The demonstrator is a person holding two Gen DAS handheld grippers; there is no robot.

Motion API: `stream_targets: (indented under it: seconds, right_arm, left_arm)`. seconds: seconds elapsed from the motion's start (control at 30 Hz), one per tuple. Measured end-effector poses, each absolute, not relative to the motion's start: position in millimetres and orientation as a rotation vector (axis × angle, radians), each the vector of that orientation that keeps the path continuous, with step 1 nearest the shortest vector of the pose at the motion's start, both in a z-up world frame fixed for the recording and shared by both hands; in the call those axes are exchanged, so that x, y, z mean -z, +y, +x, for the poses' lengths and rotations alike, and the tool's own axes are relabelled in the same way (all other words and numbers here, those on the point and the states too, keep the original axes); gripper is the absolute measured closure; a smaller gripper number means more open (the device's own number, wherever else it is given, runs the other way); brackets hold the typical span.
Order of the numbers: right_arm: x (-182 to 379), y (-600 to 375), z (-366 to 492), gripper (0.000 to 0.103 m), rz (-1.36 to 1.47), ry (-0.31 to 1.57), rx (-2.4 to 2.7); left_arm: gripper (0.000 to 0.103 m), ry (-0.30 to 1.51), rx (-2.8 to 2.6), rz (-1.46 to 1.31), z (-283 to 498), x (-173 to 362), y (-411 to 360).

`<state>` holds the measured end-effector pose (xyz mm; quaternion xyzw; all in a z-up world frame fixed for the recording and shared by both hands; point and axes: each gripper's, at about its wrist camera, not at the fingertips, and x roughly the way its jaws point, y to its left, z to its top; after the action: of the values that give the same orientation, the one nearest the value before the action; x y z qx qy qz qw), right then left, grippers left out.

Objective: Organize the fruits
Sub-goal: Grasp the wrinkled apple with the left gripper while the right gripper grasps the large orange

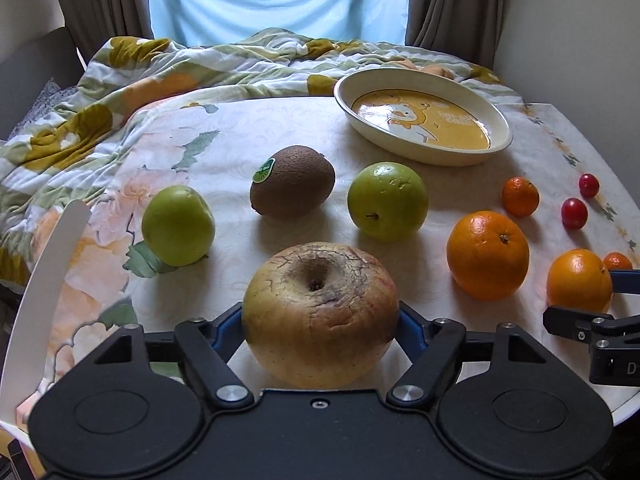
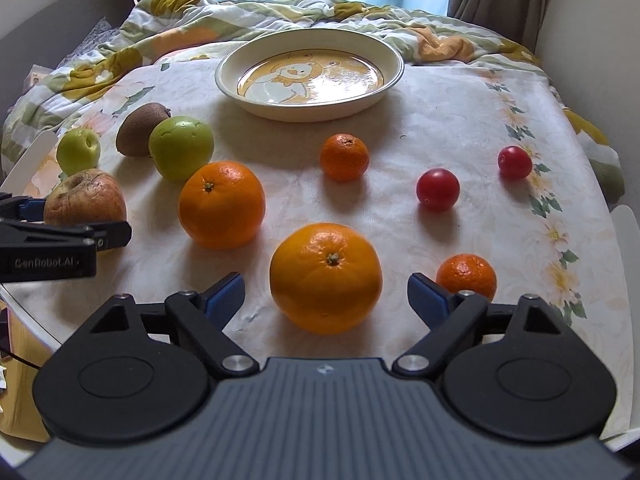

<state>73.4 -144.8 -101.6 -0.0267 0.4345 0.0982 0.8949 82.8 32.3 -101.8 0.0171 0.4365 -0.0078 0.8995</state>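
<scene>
Apple (image 1: 320, 316) first, the biggest piece: it sits at the near edge of the bench (image 1: 280, 128) between my left gripper's (image 1: 320, 320) fingers, which look closed against its sides. The skin is wrinkled and browned, so I judge it soft and easily bruised; I'd squeeze lightly across its widest girth. My right gripper (image 2: 326, 286) has its fingers apart around the near orange (image 2: 326, 276), not touching. That fruit looks firm, fairly heavy and waxy, so I'd take it at its equator. A second orange (image 2: 221, 205) sits left of it. Two green apples (image 1: 387, 200) (image 1: 178, 224) and a kiwi (image 1: 293, 186) lie mid-bench, solid enough. Two tangerines (image 2: 344, 157) (image 2: 466, 276) and two cherry tomatoes (image 2: 437, 189) (image 2: 515, 162) near the right edge would roll and crush easily. The dish (image 2: 308, 114) at the far edge holds nothing.
</scene>
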Motion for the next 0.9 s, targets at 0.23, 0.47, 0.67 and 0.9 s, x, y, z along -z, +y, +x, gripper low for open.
stream_targets:
  seconds: [0.23,0.47,0.67,0.9]
  right_arm:
    - [102,-150,77,0.008,-0.034,0.894,-0.216]
    - [106,-144,81,0.028,-0.086,0.902,-0.247]
    - [105,-150,84,0.028,-0.071,0.910,-0.272]
    - [87,-159,83,0.028,-0.065,0.896,-0.301]
  left_arm:
    - [0.024,0.896,-0.010,0.031,81,102,29]
    - [0.024,0.902,-0.031,0.047,79,100,25]
    - [0.024,0.904,-0.055,0.037,73,97,22]
    - [0.024,0.885,-0.083,0.013,67,69,15]
